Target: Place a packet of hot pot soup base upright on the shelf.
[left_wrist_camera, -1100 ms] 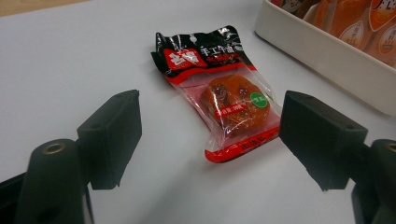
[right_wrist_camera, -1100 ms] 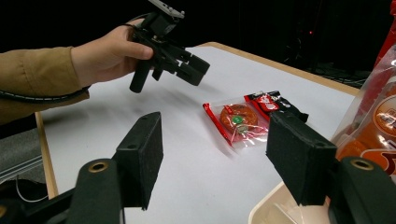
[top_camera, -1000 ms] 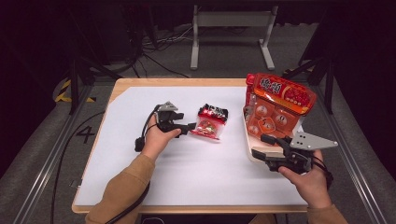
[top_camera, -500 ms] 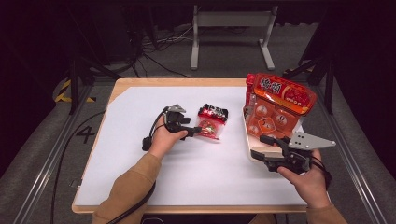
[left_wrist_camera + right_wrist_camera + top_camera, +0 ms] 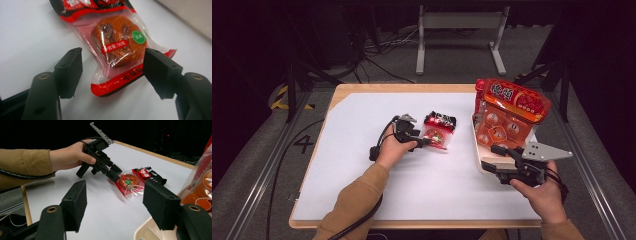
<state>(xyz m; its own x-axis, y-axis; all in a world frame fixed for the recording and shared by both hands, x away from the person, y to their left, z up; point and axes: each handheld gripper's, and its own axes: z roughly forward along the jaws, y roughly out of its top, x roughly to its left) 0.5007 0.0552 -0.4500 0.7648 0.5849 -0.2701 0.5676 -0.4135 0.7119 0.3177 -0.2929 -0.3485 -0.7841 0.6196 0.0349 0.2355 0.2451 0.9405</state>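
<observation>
The left hand-held gripper (image 5: 112,72) has just been closing, its jaws either side of the snack packet (image 5: 117,47) but not yet pressing it; the right hand-held gripper (image 5: 115,205) is open.

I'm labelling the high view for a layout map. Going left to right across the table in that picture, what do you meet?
Left gripper → small clear snack packet with red edging and an orange-brown cake → pale tray holding the large red-orange snack bag → right gripper held in the person's hand.

Bare table (image 5: 362,190) left of tray (image 5: 479,162)
</observation>
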